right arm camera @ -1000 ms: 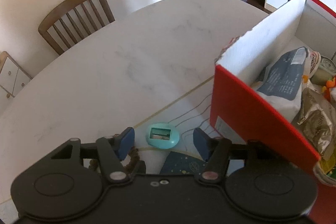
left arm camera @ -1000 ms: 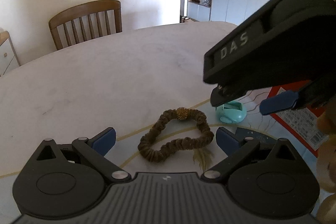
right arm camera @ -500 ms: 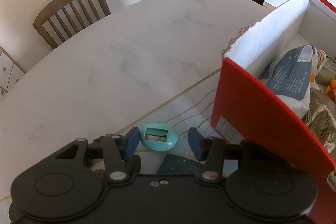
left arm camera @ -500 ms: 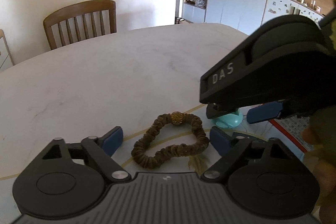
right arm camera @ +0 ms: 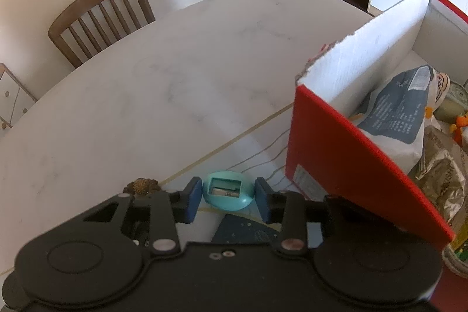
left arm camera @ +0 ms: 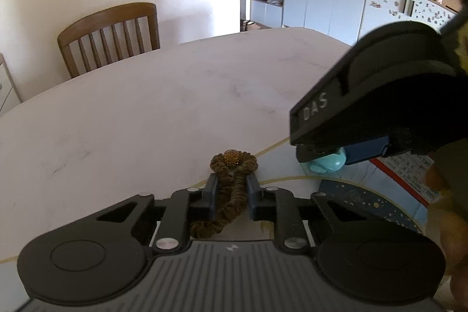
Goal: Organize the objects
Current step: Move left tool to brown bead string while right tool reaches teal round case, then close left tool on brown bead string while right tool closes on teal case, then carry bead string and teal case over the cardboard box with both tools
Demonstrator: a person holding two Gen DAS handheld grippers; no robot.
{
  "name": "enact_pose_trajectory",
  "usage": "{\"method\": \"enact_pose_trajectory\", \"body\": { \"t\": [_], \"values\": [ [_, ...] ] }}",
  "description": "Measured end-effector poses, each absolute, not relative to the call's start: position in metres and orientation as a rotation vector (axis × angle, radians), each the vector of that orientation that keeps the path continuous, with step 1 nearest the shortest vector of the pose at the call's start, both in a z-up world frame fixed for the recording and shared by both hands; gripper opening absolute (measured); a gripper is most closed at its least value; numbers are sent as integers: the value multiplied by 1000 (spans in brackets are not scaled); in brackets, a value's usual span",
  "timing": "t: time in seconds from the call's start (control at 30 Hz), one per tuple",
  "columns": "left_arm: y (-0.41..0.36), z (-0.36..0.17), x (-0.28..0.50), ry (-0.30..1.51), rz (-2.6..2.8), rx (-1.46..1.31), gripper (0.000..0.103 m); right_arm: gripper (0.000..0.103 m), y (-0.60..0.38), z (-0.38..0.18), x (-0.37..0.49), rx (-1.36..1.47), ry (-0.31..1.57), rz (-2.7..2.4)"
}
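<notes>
A brown hair scrunchie (left arm camera: 231, 192) with a gold bead lies on the marble table; its bead end shows in the right wrist view (right arm camera: 142, 185). My left gripper (left arm camera: 231, 189) is shut on the scrunchie and squeezes it into a narrow strip. A teal egg-shaped pencil sharpener (right arm camera: 228, 190) sits on the table; it also shows in the left wrist view (left arm camera: 326, 163). My right gripper (right arm camera: 228, 196) has closed in around the sharpener, its blue pads at or nearly at its sides. The right gripper body (left arm camera: 377, 95) hides most of the sharpener in the left view.
An open red box (right arm camera: 348, 163) with white inner walls stands right of the sharpener and holds snack bags and other items. A wooden chair (right arm camera: 99, 19) stands at the table's far side. A dark patterned mat (left arm camera: 359, 198) lies under the grippers.
My left gripper has shut on the scrunchie, squeezing it narrow. My right gripper has narrowed around the sharpener and moved closer to it.
</notes>
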State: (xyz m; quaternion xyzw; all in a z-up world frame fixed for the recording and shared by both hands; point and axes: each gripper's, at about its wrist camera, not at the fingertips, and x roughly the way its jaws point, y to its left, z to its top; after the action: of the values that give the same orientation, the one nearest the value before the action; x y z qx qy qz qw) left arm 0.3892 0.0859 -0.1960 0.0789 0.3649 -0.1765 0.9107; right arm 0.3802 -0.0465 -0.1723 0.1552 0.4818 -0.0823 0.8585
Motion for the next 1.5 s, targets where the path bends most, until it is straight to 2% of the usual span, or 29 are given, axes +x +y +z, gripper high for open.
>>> {"method": "enact_pose_trajectory", "body": {
  "t": [0.6,1.13,1.5],
  "values": [
    [96,-160,351,771,-290,110,16,37,-63,-130,333,361,1015,-53],
    [99,-96,288,750,-238,73,16,37,-81,-68,274,228,942,169],
    [57,-44,250,729,-224,75,17,37,-129,-39,240,147,845,263]
  ]
}}
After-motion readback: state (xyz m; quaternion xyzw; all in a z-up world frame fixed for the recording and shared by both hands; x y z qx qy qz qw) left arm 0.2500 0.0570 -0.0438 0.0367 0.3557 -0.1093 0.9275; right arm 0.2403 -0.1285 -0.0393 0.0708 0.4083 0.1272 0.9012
